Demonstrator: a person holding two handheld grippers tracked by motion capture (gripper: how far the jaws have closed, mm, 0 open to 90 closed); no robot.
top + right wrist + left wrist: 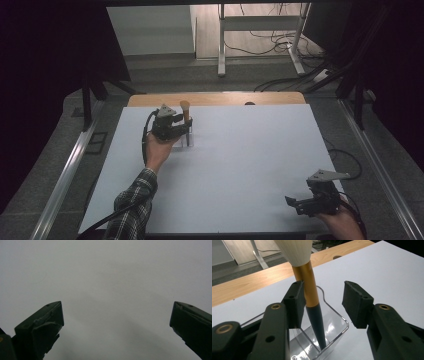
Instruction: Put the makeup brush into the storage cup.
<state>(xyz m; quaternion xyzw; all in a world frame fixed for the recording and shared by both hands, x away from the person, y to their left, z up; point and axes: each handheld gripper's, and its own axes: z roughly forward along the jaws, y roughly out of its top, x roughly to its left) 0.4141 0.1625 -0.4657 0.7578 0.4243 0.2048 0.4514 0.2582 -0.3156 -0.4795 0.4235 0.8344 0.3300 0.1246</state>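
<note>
Black jaws of the left gripper (322, 302) stand partly open around a makeup brush (310, 290): one pad (294, 302) lies against or just beside the gold ferrule, the other is clear of it with a gap between, so nothing is clamped. Below the jaws the brush's dark handle runs down into a clear acrylic holder (337, 327), its tip resting at the bottom of a compartment, while the pale bristles rise above and beyond the jaws. Whether the brush is being set down or about to be lifted can't be told; it reads as the grasp-or-release point at the holder. Taking it out would call for closing on the ferrule and drawing straight up along the handle's lean, so the tip clears the holder's rim without tipping it. Beyond the jaws lies the white table (240, 165), bare and wide, with its wooden far edge (220, 98) near the holder. Well apart, near the table's near corner, the right gripper (300, 204) hangs with jaws wide open, holding nothing.
</note>
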